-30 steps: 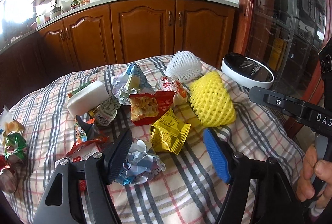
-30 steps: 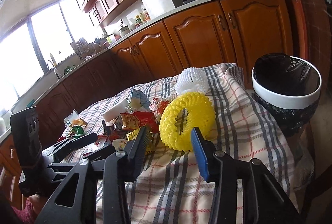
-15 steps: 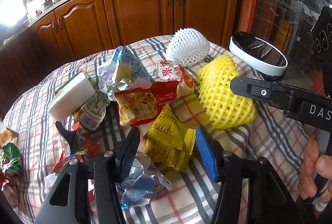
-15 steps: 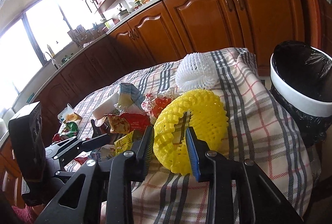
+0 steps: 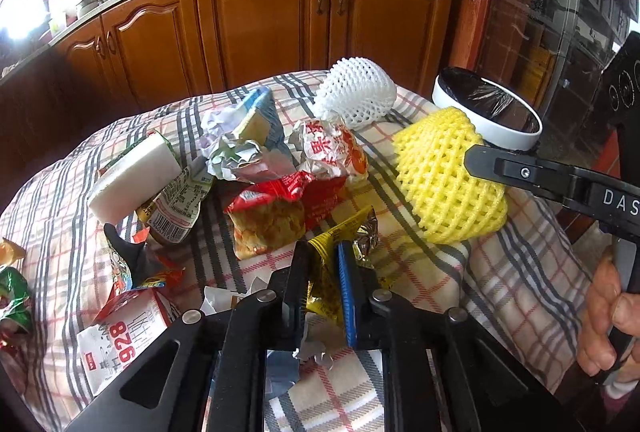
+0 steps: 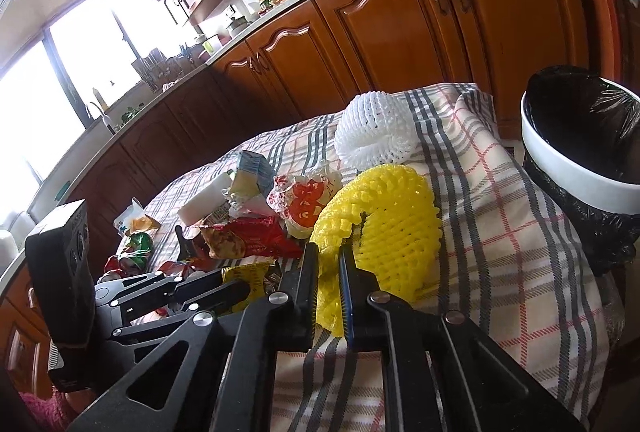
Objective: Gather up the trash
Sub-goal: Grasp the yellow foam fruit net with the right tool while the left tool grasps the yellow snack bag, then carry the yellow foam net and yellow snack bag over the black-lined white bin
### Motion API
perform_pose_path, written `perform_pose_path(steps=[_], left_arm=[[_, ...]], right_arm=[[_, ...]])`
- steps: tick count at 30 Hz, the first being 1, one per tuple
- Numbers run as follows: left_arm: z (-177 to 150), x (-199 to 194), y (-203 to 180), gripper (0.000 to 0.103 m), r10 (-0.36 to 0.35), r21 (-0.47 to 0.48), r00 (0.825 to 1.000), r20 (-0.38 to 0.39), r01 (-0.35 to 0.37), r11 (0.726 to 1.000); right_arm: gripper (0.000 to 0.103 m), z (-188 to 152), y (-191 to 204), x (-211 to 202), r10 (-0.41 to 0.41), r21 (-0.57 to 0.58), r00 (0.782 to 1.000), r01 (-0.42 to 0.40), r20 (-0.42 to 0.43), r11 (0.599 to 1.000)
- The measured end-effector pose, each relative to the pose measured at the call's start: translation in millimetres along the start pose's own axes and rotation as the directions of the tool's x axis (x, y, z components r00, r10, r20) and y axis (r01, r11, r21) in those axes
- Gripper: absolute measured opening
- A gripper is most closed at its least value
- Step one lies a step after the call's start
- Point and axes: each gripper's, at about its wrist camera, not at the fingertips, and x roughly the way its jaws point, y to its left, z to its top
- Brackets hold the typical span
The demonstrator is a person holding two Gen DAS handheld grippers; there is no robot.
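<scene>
Trash lies heaped on a plaid-clothed table (image 5: 500,292). My left gripper (image 5: 322,252) has its jaws closing, and the pads press on a crumpled yellow foil wrapper (image 5: 360,232) that sticks out beyond them. In the right wrist view my right gripper (image 6: 328,252) is shut on the rim of a yellow foam fruit net (image 6: 392,228), which rests on the cloth. The same yellow net (image 5: 448,171) shows in the left wrist view, with one right finger laid across it. A white bin with a black liner (image 6: 560,167) stands past the table's right edge.
A white foam net (image 5: 356,95) lies at the far side. A red snack bag (image 5: 280,207), a white foam block (image 5: 132,175), crumpled wrappers and a small carton (image 5: 124,332) crowd the left half. Wooden cabinets (image 5: 260,23) run behind. A hand (image 5: 604,312) holds the right gripper.
Both grippers moved forward and down. The left jaws narrowed onto the yellow wrapper. The right jaws pinched the yellow net's rim shut.
</scene>
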Motion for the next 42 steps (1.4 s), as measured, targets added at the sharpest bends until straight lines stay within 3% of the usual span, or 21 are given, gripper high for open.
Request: perform_pose_path(steps=[8,18,30,42], left_arm=[[3,-34,0,0.010,-0.078,-0.028,0.994,0.074,0.080,0.996],[25,-49,-16,0.010,-0.148,0.018,0.979,0.140,0.147,0.989],[61,-13,-49,0.010,-0.206,0.066,0.969,0.139,0.199,0.978],[137,63,-88,0.010,-0.291,0.088,0.952,0.099,0.283,0.955]], right_arm=[[0.009,10,0,-39,0.011,0.004,0.996,-0.011,0.085,1.000],[0.009,21,-20,-69,-0.029,0.028,0.989,0.025,0.142,0.999],[0.009,39,-60,-94,-0.108,0.068,0.975,0.096,0.194,0.993],[0.009,73,-122,-106,-0.176,0.127,0.962,0.152,0.211,0.980]])
